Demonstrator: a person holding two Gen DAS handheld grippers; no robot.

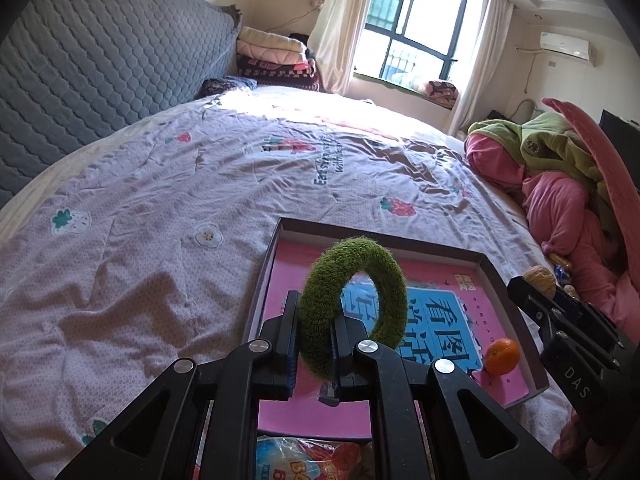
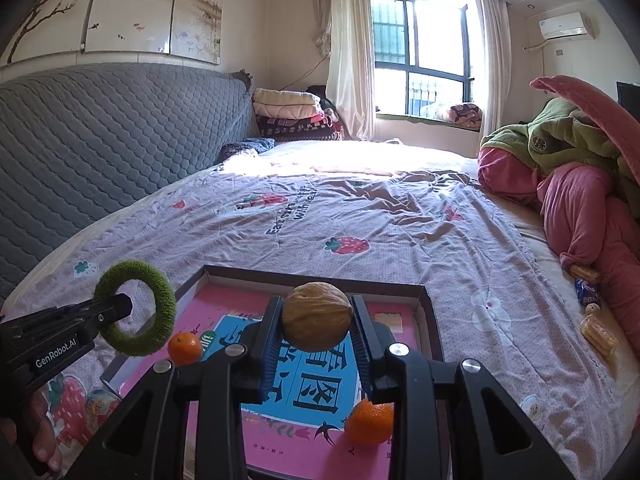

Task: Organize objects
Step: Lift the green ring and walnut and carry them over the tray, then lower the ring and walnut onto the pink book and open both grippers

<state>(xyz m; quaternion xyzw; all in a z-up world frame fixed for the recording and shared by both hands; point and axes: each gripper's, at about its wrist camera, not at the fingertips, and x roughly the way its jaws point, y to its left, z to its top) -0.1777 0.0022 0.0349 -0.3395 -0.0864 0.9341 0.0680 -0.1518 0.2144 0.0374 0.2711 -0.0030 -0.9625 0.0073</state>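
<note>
A shallow cardboard tray [image 2: 430, 312] with a pink and blue printed floor is laid on the bed [image 1: 160, 208], and everything is best placed against it. The left gripper [image 1: 314, 342] is clenched on a fuzzy green ring [image 1: 352, 304], which is pinched through its band at the lower left so that the hoop stands upright above the tray's near-left part. The ring is held clear of the tray floor, not touching it. The right gripper [image 2: 316, 340] is clamped on a walnut [image 2: 317, 316], gripped across its width between the blue pads and carried over the tray's middle, likewise off the floor.

Two tangerines are already seen inside the tray: one [image 2: 185, 347] close to its left wall, another [image 2: 369, 422] toward its near right, partly hidden behind the right gripper's finger. Wrapped snacks [image 2: 599, 334] are left on the bedding well to the right of the tray, beside a heap of pink and green clothing [image 2: 580, 184], and a printed packet [image 1: 304, 460] is glimpsed just outside the tray's near edge.

The task appears to be partly done: loose items are being gathered into the tray, and both held things seem meant to be set down there. Since the walnut is round, it could roll once released, so a low release is called for; the soft ring should settle flat with little risk.
</note>
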